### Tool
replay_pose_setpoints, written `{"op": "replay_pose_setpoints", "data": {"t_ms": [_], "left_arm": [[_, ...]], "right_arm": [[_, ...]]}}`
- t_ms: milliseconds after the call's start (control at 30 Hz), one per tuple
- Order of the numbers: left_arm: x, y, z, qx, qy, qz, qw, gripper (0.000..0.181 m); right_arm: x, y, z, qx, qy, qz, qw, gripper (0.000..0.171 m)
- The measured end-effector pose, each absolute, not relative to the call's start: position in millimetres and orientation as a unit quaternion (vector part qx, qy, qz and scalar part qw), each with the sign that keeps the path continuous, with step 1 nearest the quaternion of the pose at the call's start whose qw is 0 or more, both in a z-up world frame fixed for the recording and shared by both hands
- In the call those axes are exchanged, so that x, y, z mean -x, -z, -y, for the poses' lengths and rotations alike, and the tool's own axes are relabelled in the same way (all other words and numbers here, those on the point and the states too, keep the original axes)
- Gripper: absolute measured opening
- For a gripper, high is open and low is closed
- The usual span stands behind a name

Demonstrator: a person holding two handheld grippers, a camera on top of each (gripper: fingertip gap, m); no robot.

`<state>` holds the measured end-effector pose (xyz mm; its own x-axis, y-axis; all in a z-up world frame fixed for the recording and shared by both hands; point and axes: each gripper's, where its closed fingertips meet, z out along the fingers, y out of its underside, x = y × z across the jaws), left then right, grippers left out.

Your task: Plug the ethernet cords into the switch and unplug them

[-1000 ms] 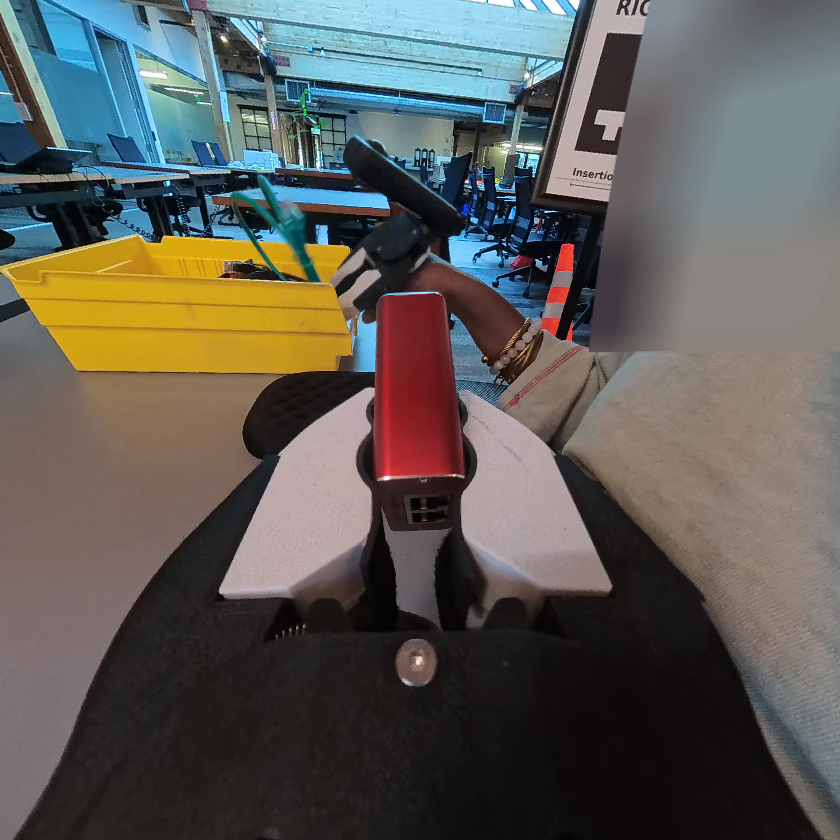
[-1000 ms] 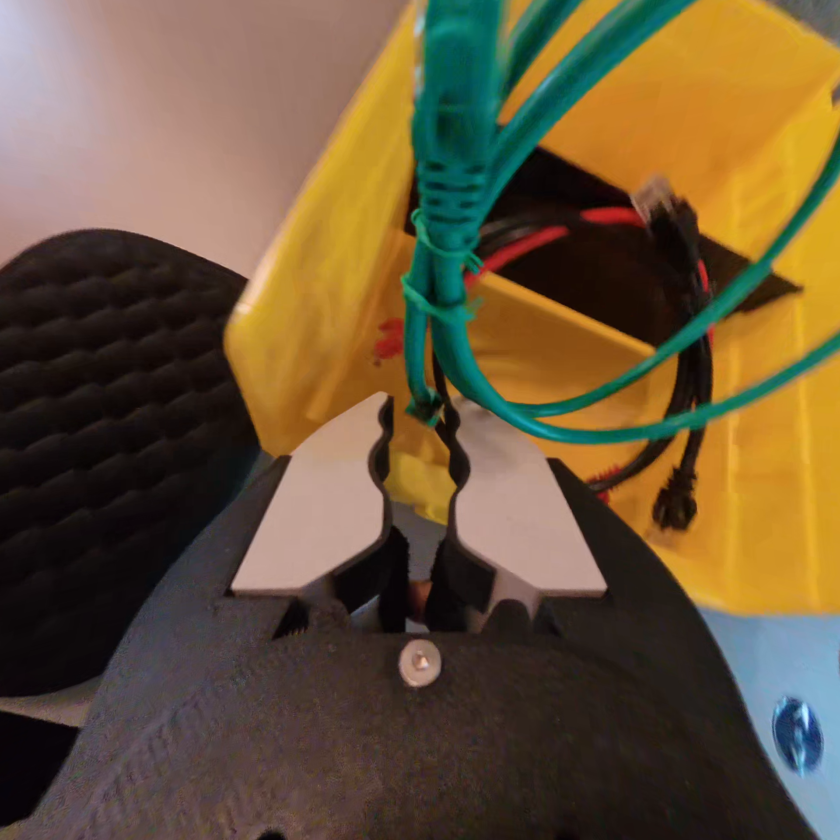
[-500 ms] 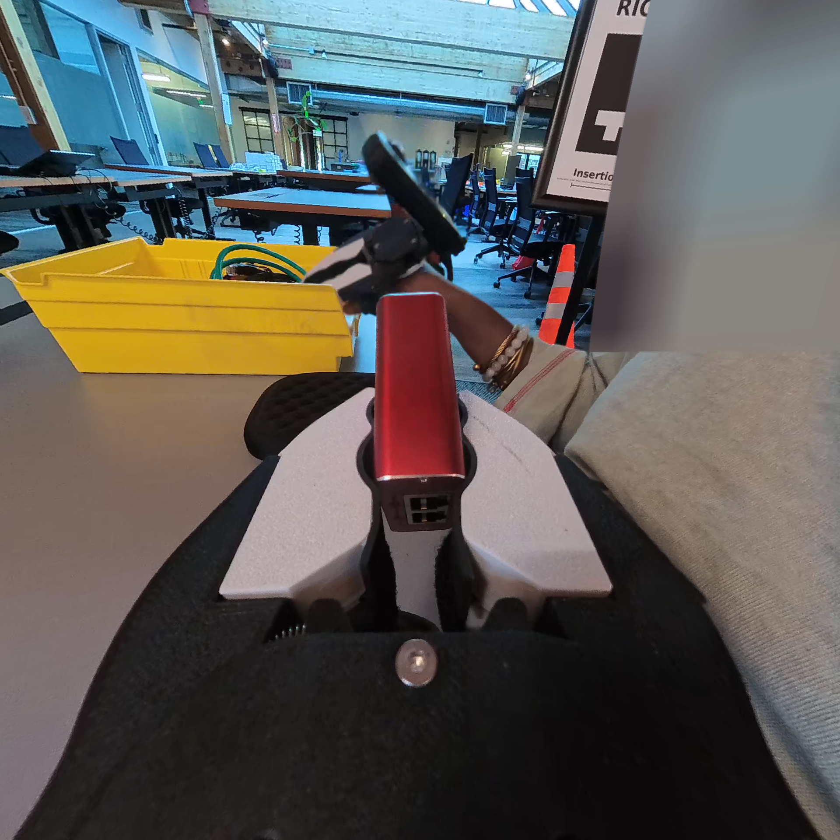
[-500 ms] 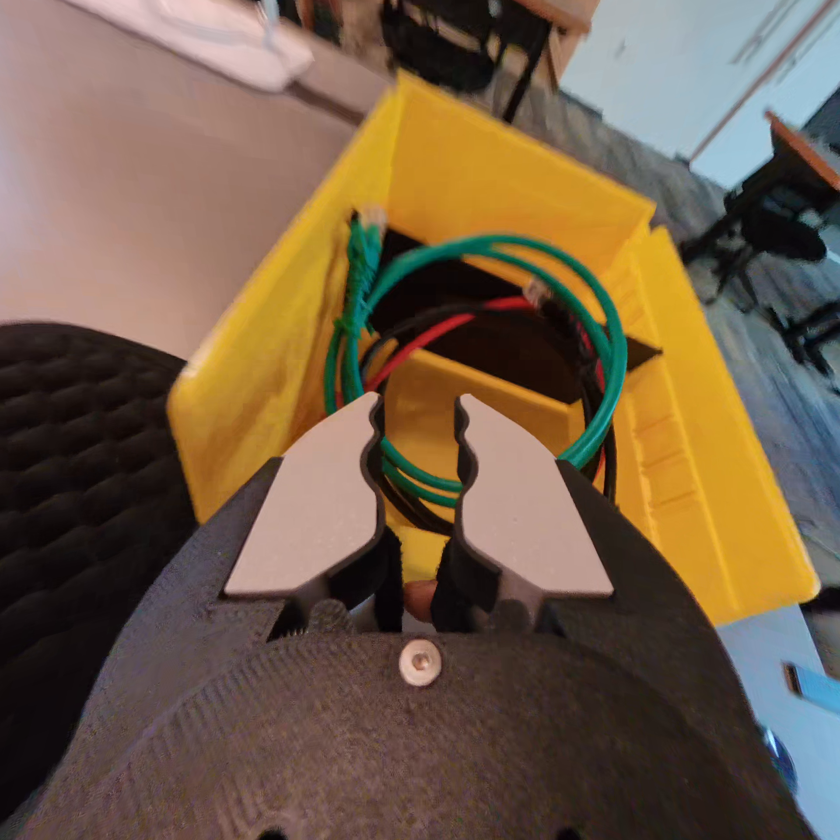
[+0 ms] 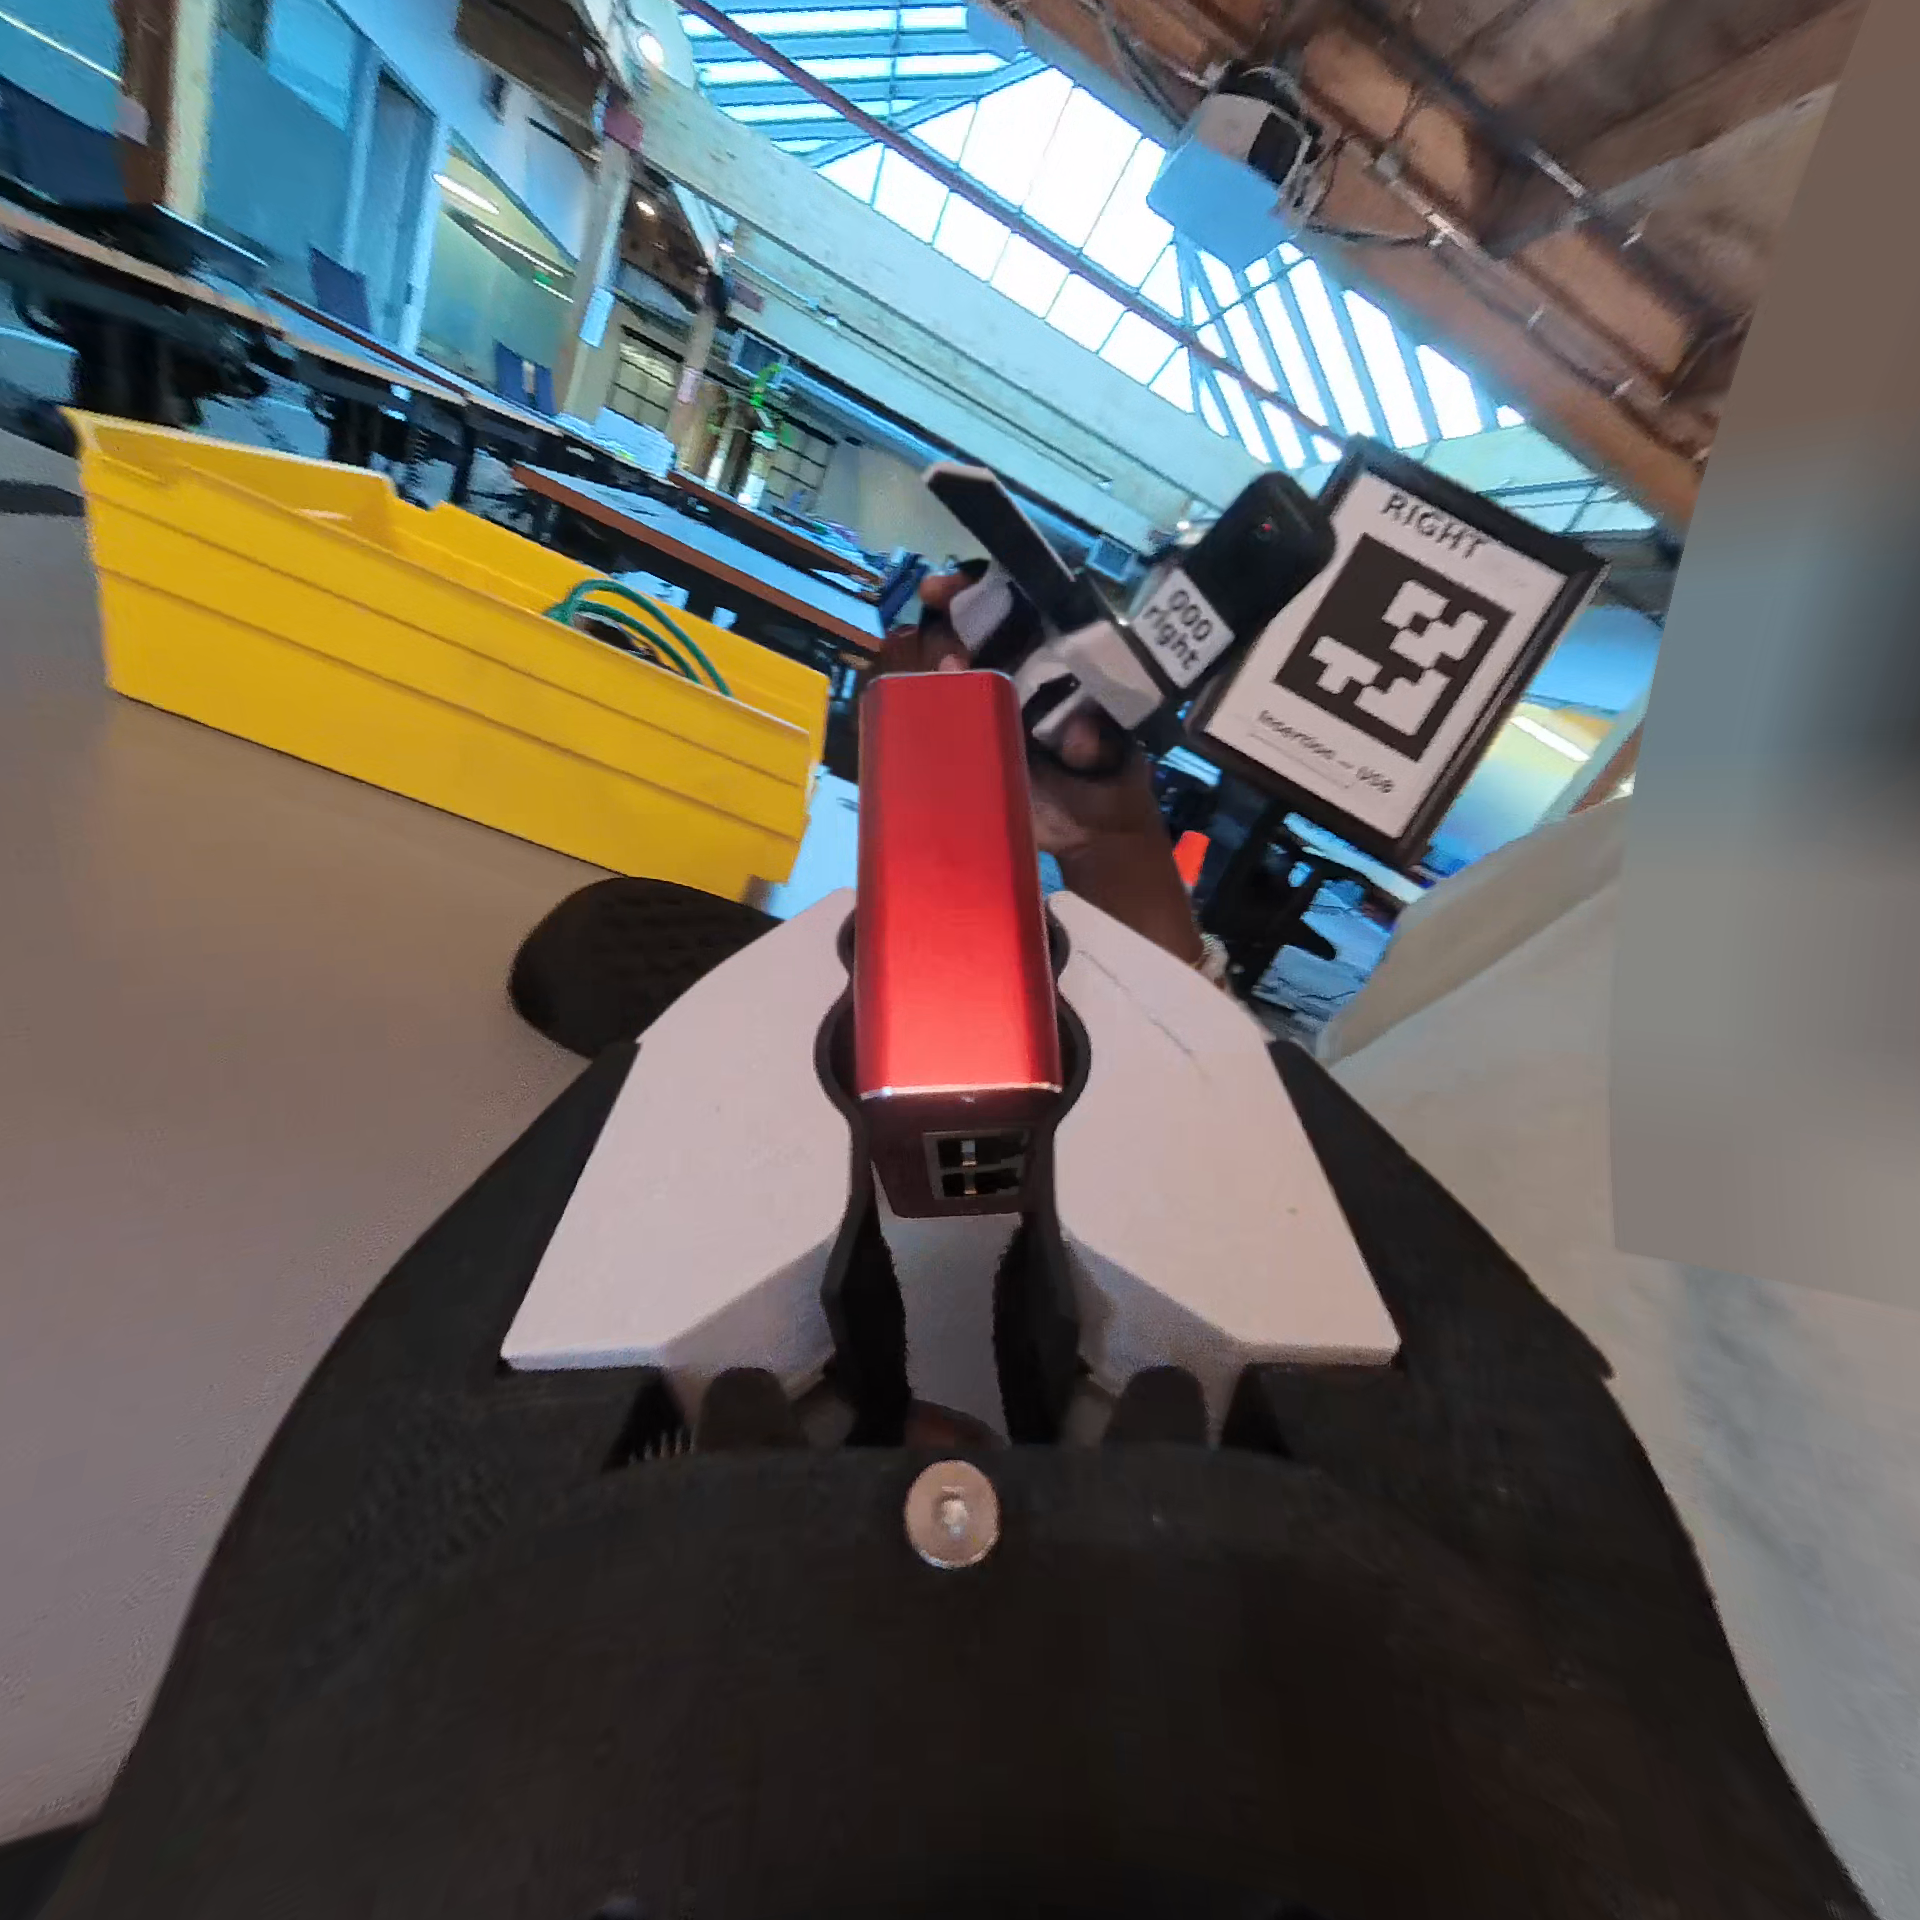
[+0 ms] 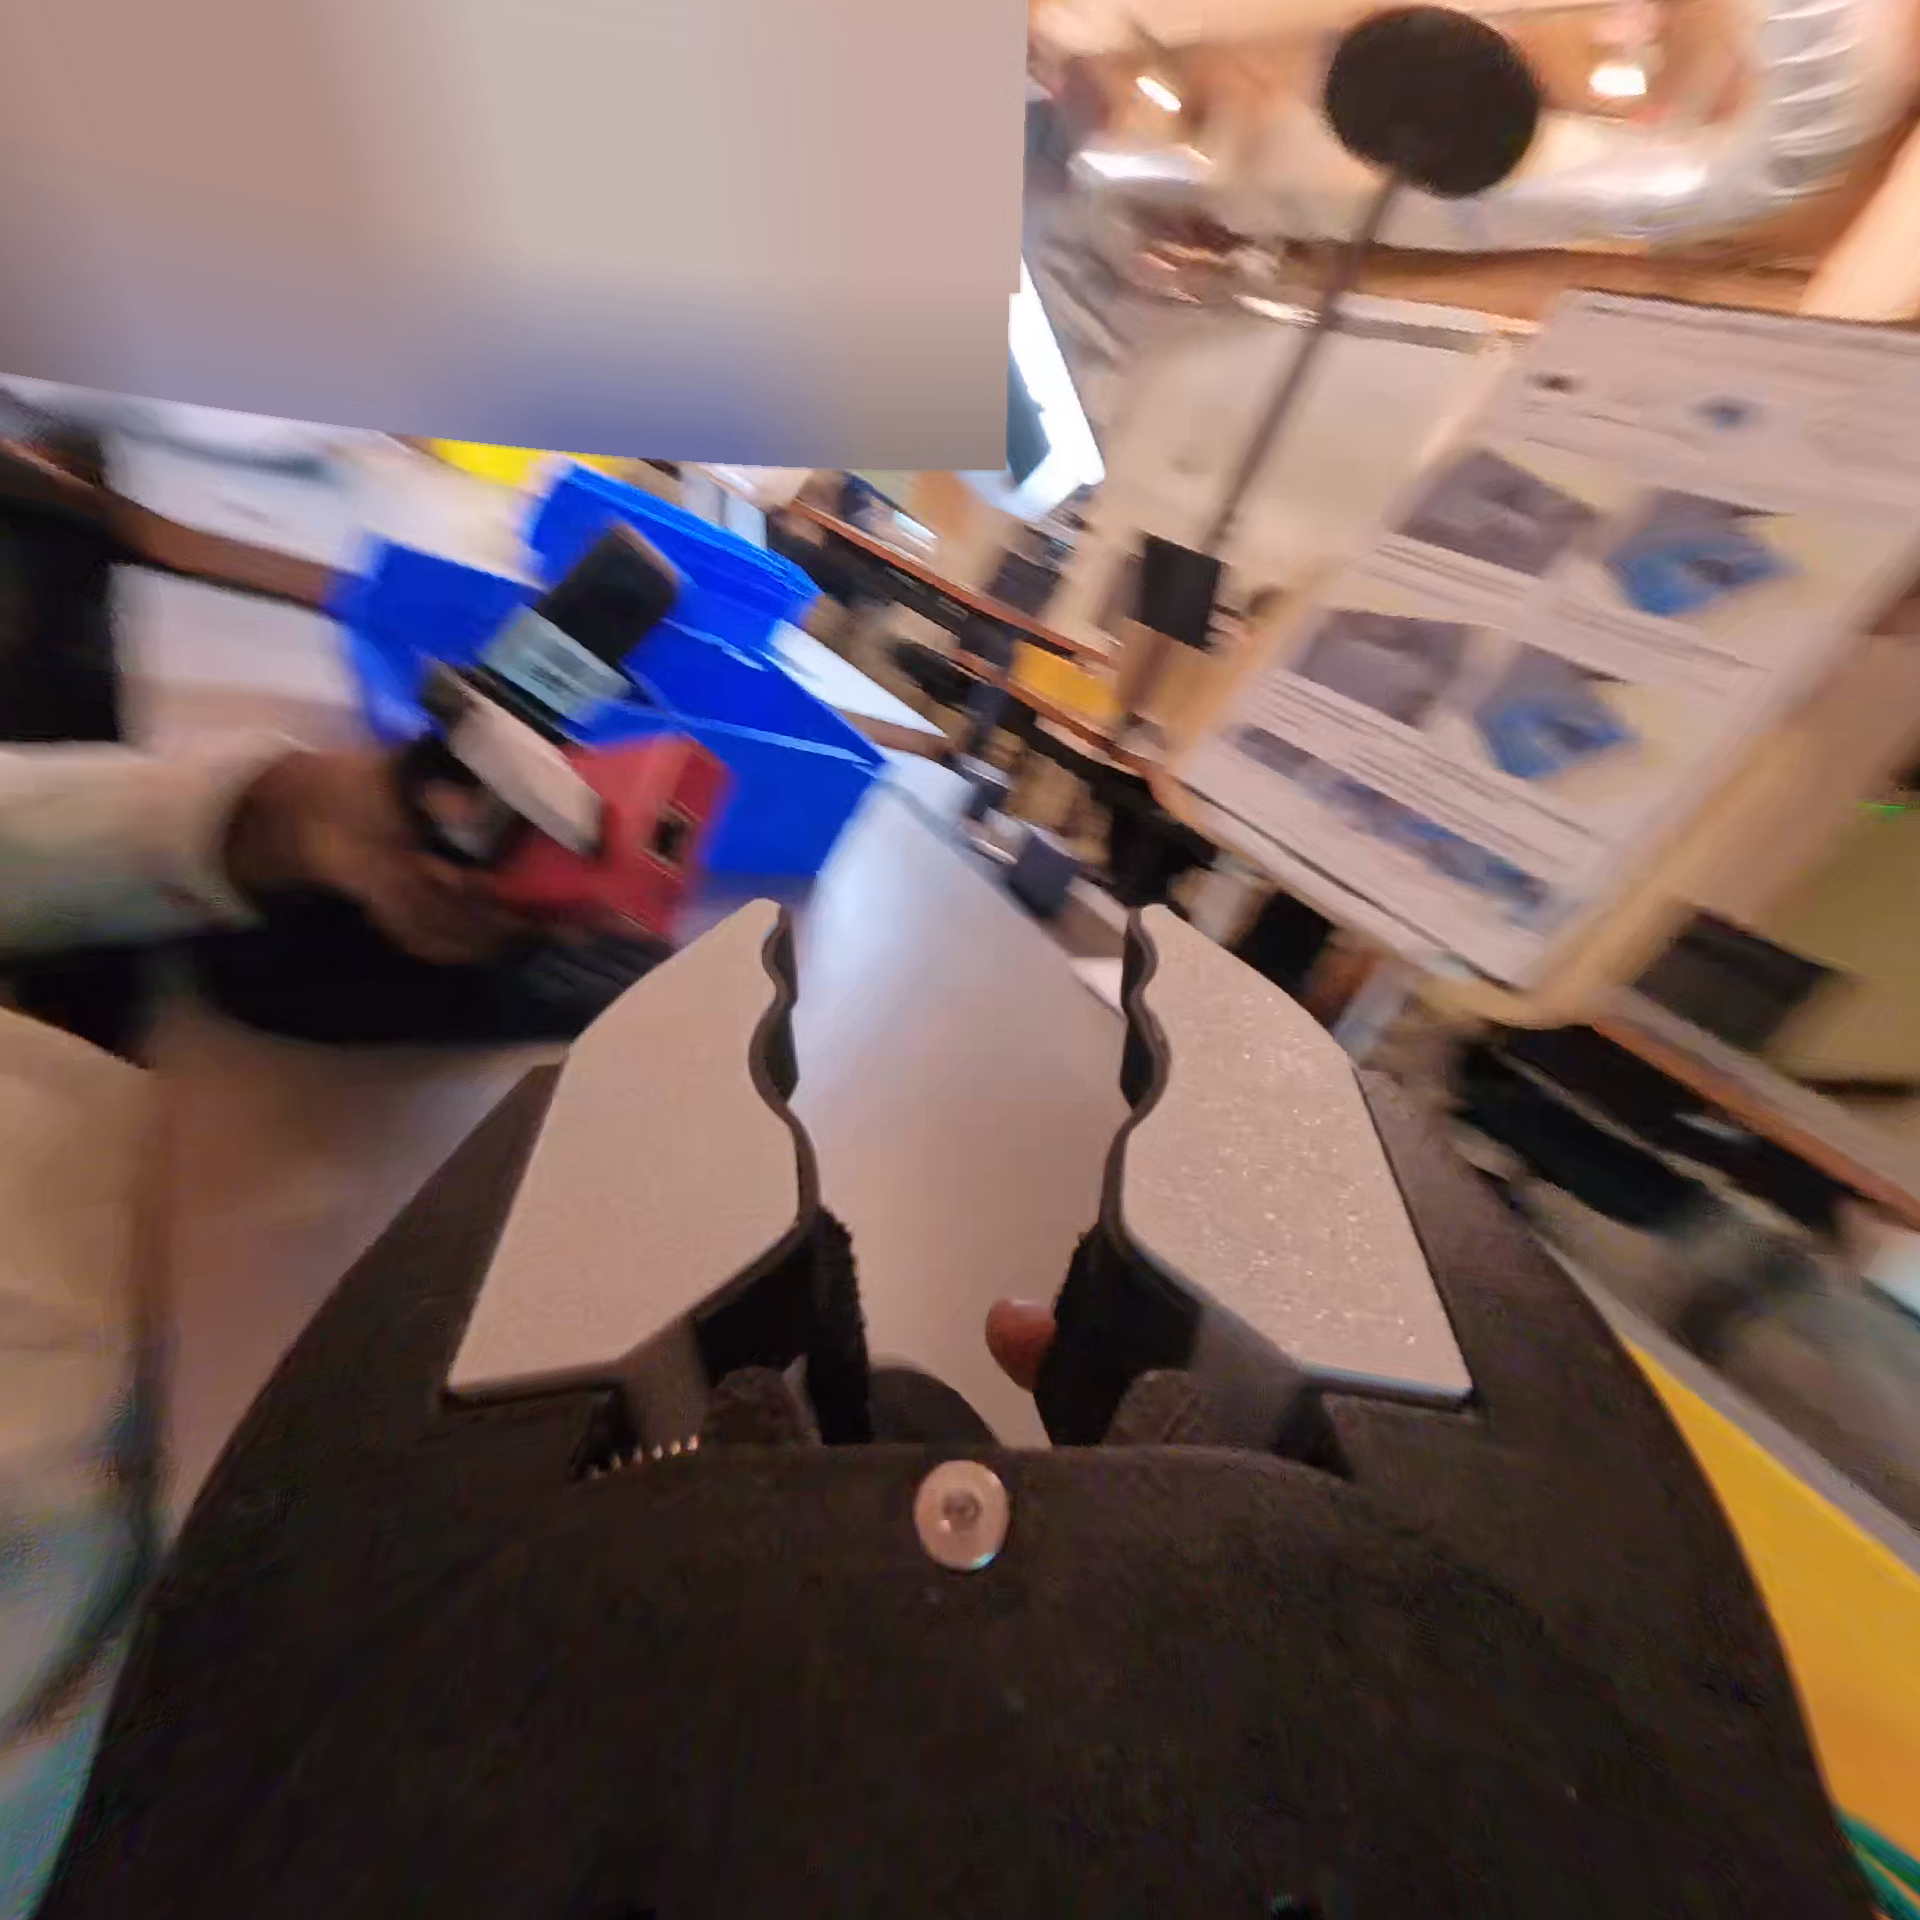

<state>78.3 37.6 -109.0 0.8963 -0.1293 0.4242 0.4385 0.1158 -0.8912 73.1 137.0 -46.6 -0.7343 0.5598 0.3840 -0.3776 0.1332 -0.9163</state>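
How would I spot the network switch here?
Start at the yellow bin on the grey table, then look nearer. The switch is the red metal bar clamped in the left gripper, the only red thing, with small ports on its end.

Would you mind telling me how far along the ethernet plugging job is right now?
Done: the left gripper is shut on the red switch. In hand: nothing else; the right gripper is open and empty. Left: the green ethernet cord lies in the yellow bin, and the switch ports in view are empty.
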Motion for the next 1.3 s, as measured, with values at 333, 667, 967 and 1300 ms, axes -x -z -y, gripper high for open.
{"op": "replay_pose_setpoints", "data": {"t_ms": [333,667,967,1300], "left_arm": [[-90,107,-40,0.647,0.171,0.078,0.739,0.028],[-83,92,-32,0.598,0.200,0.099,0.770,0.037],[-94,103,-38,0.650,0.128,0.044,0.748,0.029],[-99,99,-39,0.641,0.121,0.025,0.757,0.028]], "right_arm": [[-87,100,-26,0.083,-0.706,0.703,0.015,0.038],[-84,78,-42,0.082,-0.766,0.637,0.024,0.025],[-91,73,-41,0.063,-0.765,0.641,0.022,0.025],[-93,64,-40,0.041,-0.721,0.675,0.152,0.031]]}}
